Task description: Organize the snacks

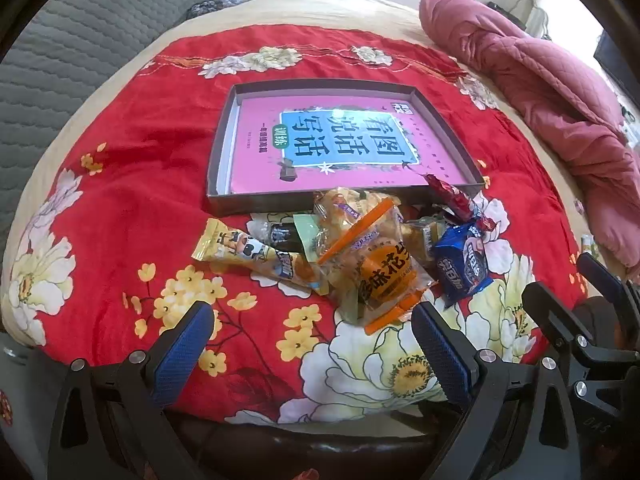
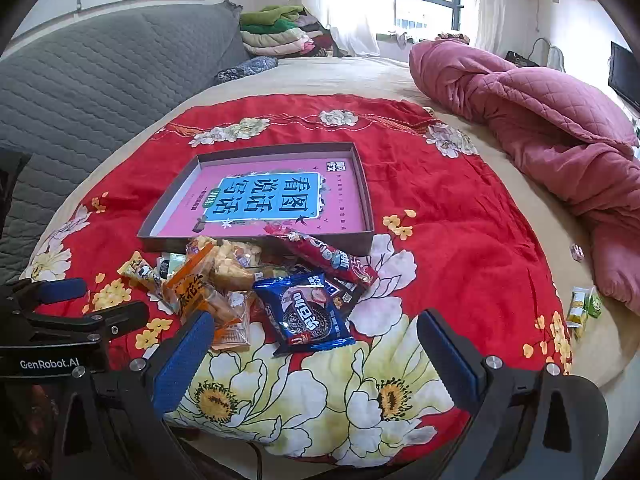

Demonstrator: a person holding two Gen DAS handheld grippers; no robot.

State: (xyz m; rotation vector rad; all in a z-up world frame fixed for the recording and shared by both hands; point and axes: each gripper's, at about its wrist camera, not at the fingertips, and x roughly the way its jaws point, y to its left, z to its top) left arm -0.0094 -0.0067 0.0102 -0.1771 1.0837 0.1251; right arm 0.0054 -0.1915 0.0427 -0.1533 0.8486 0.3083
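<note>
A heap of snack packets lies on a red floral cloth (image 1: 140, 160) just in front of a shallow dark box (image 1: 224, 148) (image 2: 364, 192) that holds a pink book (image 1: 260, 140). In the heap are a blue cookie packet (image 1: 464, 264) (image 2: 308, 312), an orange pastry bag (image 1: 384, 268) (image 2: 192, 288), a red bar (image 1: 452, 196) (image 2: 324, 256) and a yellow cone packet (image 1: 248, 252) (image 2: 140, 272). My left gripper (image 1: 314, 340) (image 2: 96, 300) hovers open near the heap's front left. My right gripper (image 2: 316, 356) (image 1: 568, 280) hangs open before the blue packet. Neither holds anything.
A crumpled pink quilt (image 1: 540, 92) (image 2: 540, 120) lies on the bed to the right. A grey quilted backrest (image 2: 100, 80) rises on the left, with folded clothes (image 2: 280, 32) behind. A few small green-yellow packets (image 2: 584, 308) sit off the cloth at the right.
</note>
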